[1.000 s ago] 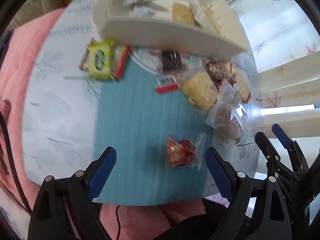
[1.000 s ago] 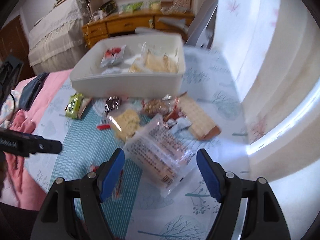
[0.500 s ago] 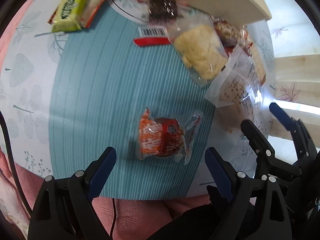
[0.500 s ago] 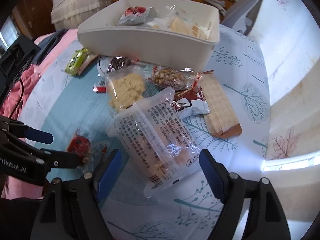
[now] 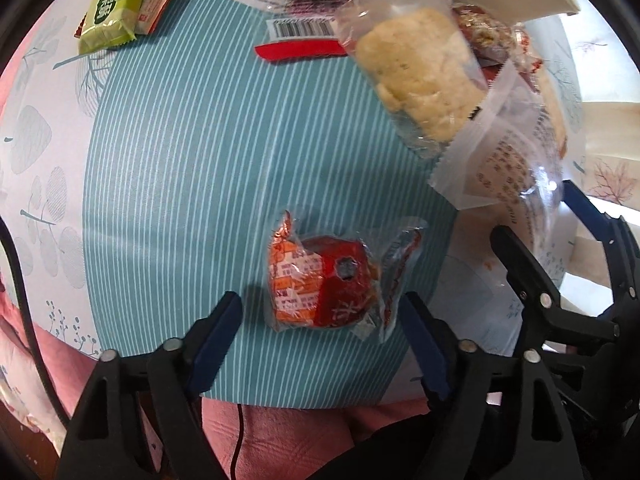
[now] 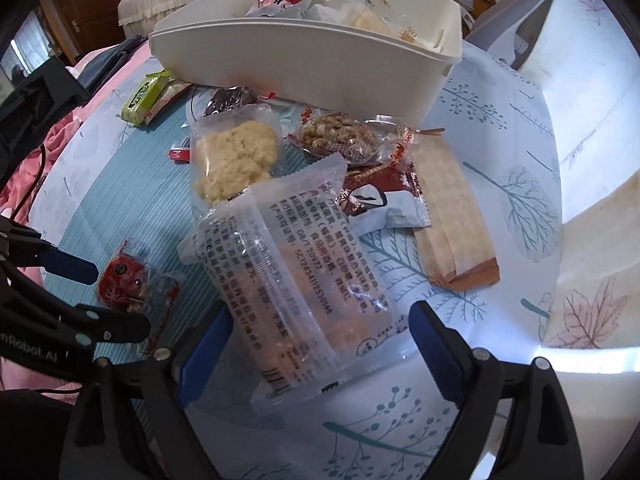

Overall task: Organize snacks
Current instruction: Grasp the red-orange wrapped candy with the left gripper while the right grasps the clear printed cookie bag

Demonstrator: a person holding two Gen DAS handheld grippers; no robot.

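1. The left tongs (image 5: 320,312) point down at the bench with their jaws closing; the red snack packet (image 5: 324,284) lies between them on the teal striped mat (image 5: 180,160), not yet pinched.
2. The right tongs (image 6: 316,332) hang just beside them, jaws opening wide around the near end of the big clear cracker bag (image 6: 288,272); the blue pads do not press on it, so nothing is held.
3. Past the clear bag lies a loose pile: a bag of pale crumbly cake (image 6: 232,156), a nut bar in clear wrap (image 6: 340,140), a brown-and-white packet (image 6: 384,204), and a long tan wafer pack (image 6: 452,216).
4. Farther left, a green packet (image 6: 144,96) sits on a red-edged one near the bench edge, and a dark snack (image 6: 228,100) lies close to the bin.
5. Farthest, the white bin (image 6: 300,56) already holds a few snacks, among them a red-and-white packet (image 6: 280,0).
6. My reading: sorting is begun but mostly undone. Roughly nine packets are outside the bin, and two pickups look about to start.
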